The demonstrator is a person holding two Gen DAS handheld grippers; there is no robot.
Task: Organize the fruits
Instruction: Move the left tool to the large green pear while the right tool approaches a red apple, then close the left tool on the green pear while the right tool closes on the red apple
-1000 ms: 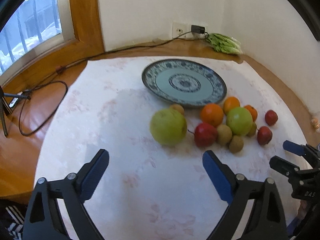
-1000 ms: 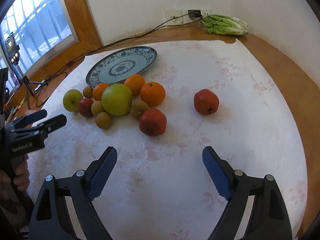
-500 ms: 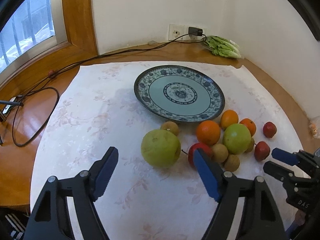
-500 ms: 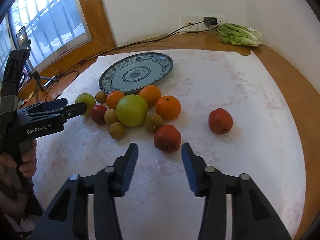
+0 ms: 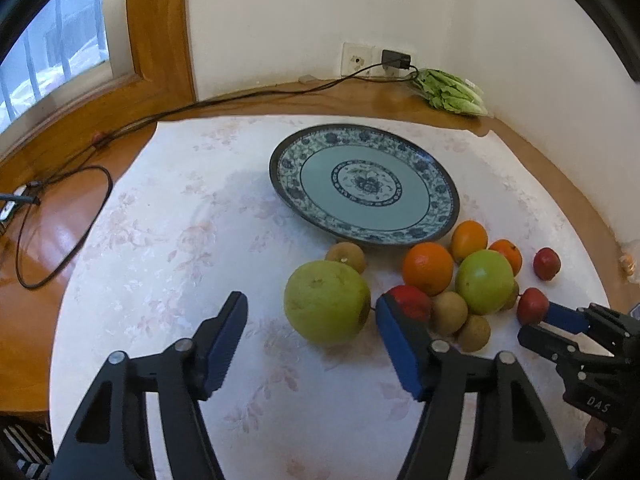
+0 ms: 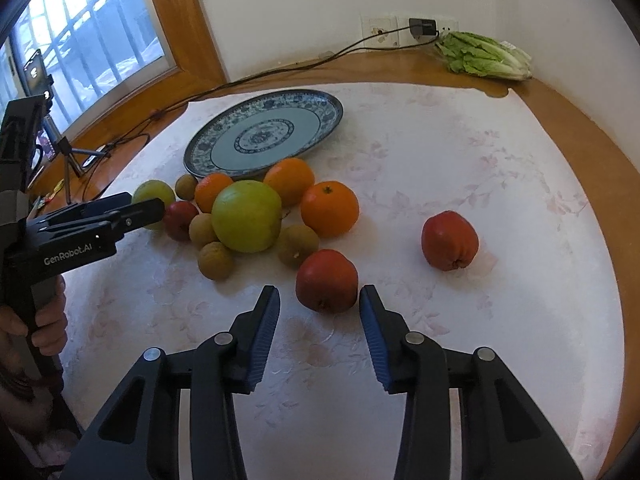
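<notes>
Fruits lie clustered on the white cloth [image 6: 440, 152]: nearest, a red apple [image 6: 326, 280] just ahead of the right gripper [image 6: 319, 334], its narrowed jaws untouching, a big green fruit [image 5: 326, 300] between the left gripper [image 5: 310, 340]'s closing, unpressed jaws, oranges [image 6: 330, 209] before the patterned plate [image 6: 224, 150] beyond.

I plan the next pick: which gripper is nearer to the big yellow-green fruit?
Left. The left gripper frames the big yellow-green fruit; the right gripper sits beyond the pile, at a red apple.
</notes>
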